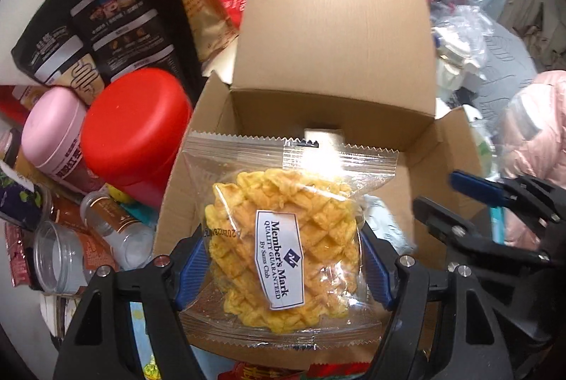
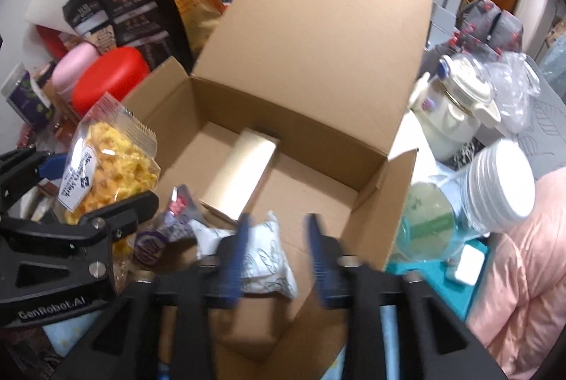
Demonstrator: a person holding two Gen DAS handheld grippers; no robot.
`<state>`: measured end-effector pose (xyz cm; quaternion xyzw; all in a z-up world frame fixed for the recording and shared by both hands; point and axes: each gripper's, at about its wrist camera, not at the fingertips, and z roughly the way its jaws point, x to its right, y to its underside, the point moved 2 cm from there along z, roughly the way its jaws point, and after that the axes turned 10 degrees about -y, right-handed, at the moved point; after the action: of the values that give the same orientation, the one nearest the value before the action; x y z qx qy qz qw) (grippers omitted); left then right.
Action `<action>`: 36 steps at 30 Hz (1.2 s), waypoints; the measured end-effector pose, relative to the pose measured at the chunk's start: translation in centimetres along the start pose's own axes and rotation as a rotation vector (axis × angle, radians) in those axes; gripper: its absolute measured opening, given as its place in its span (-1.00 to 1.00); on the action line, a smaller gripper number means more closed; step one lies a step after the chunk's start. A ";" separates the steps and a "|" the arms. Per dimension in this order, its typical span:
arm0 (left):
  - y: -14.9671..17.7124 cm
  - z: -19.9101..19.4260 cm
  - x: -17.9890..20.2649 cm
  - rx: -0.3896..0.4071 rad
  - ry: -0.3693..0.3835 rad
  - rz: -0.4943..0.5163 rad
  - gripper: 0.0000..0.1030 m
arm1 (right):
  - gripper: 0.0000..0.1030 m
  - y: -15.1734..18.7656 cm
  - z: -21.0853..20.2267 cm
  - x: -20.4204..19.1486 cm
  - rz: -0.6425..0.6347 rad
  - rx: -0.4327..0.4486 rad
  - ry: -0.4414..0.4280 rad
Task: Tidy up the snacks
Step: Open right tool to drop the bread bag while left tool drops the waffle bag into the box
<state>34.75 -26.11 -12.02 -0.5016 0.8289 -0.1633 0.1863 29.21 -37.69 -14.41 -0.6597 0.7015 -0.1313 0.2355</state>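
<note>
**Waffle snack held over the open carton**

The left hand-held gripper (image 1: 286, 268) pinches a clear plastic packet of golden waffle-pattern biscuit with a white label (image 1: 279, 238), its blue pads pressing the packet's two sides. In the left wrist view the packet fills the lower centre of the frame, poised above the near edge of the open brown cardboard box (image 1: 332, 36); in the right wrist view the same packet (image 2: 106, 174) sits at the left, just beside the box's (image 2: 318, 68) left wall.

The right hand-held gripper (image 2: 277, 251) stands spread, its blue fingers apart with nothing pressed between them. Below it, near the lower centre, a white wrapped snack with dark print (image 2: 265, 259) lies on the box floor, with a purple-and-white wrapped snack (image 2: 166, 228) just to its left and a pale cardboard insert (image 2: 244, 171) farther back.

The waffle packet looks light, and its film is slick and crinkly, so it may slide in the pads. The biscuit inside is likely brittle; a hard squeeze could crack it. Gripping across the biscuit's edges, as now, seems steadier than taking the thin serrated seal at the top. The small wrapped snacks appear soft and light and would best be taken across their middle.

At the left of both views stand a red rounded plastic lid (image 1: 136, 128) and a pink cylindrical tin (image 1: 53, 128).
</note>
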 end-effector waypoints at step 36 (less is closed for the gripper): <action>-0.5 -8.7 -2.5 0.065 -0.040 -0.047 0.72 | 0.53 -0.4 -8.6 -2.2 -0.029 0.088 0.026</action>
<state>32.08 -23.38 -3.84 -0.5180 0.8071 -0.1843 0.2152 25.28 -36.65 -6.54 -0.6570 0.6885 -0.1738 0.2532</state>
